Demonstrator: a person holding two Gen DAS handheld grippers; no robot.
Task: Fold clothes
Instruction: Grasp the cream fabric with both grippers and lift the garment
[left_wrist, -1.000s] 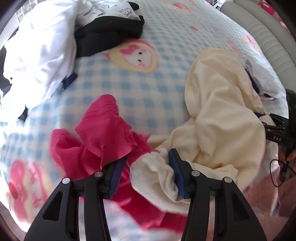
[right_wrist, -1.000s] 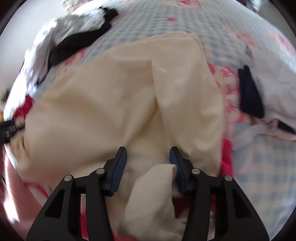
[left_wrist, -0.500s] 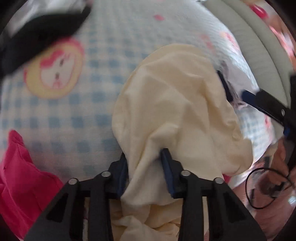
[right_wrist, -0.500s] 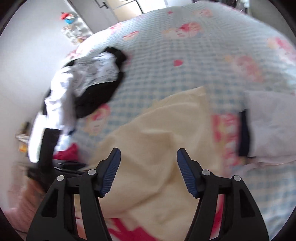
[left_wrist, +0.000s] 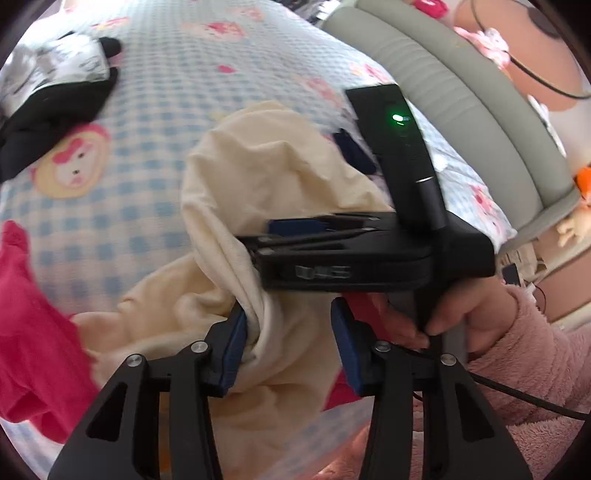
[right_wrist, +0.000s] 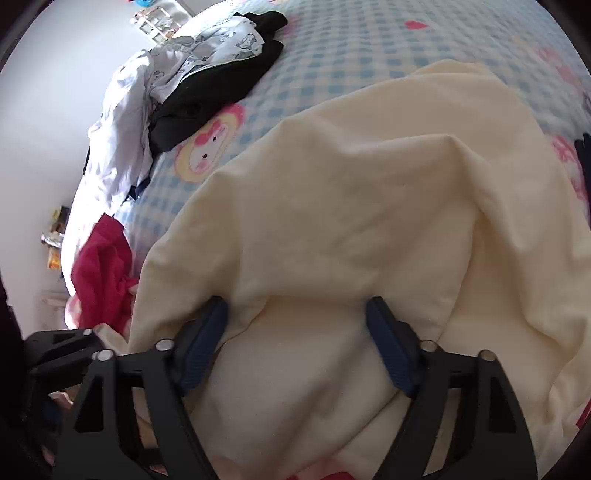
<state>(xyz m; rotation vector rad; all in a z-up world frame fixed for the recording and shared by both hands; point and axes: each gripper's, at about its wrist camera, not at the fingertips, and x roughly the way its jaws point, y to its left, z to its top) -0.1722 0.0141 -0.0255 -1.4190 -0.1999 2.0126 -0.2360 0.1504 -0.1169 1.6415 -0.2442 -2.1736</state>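
Note:
A cream garment (left_wrist: 258, 177) lies bunched on the blue checked bed sheet (left_wrist: 155, 110); in the right wrist view it (right_wrist: 351, 206) fills most of the frame. My left gripper (left_wrist: 288, 339) is open, with a fold of the cream cloth draped between its blue pads and against the left one. My right gripper (right_wrist: 295, 339) is open, its pads straddling a wide fold of the cream cloth. In the left wrist view the right gripper (left_wrist: 314, 240) reaches in from the right over the cloth, held by a hand in a pink sleeve (left_wrist: 517, 350).
A crimson garment (left_wrist: 33, 332) lies to the left, also in the right wrist view (right_wrist: 99, 269). A black and white clothes pile (right_wrist: 192, 74) sits at the far left of the bed. A grey padded bed edge (left_wrist: 461, 96) runs along the right.
My left gripper's jaws have opened wider around the cream fold. My right gripper has come down onto the cream cloth and moved in close over the left gripper.

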